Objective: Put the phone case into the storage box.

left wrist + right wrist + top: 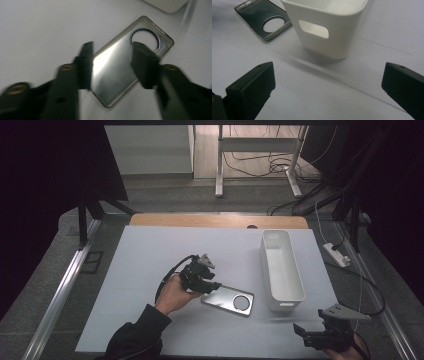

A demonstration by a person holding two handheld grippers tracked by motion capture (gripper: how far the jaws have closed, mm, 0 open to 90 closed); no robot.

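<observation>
A flat silvery metal phone back cover with a round camera cutout (228, 300) is seen lying on the pale grey worktop (150, 255), just left of a long white plastic bin (281, 270). The left tongs (212, 286) are held open, jaws straddling the cover's near end, contact not discernible. The right tongs (300, 330) are held wide open and empty, near the worktop's front right corner.

lab recording rig, black curtains (45, 180) both sides, aluminium frame rails (60, 292), loose cables on floor (280, 165), table (150, 250) under white sheet
</observation>
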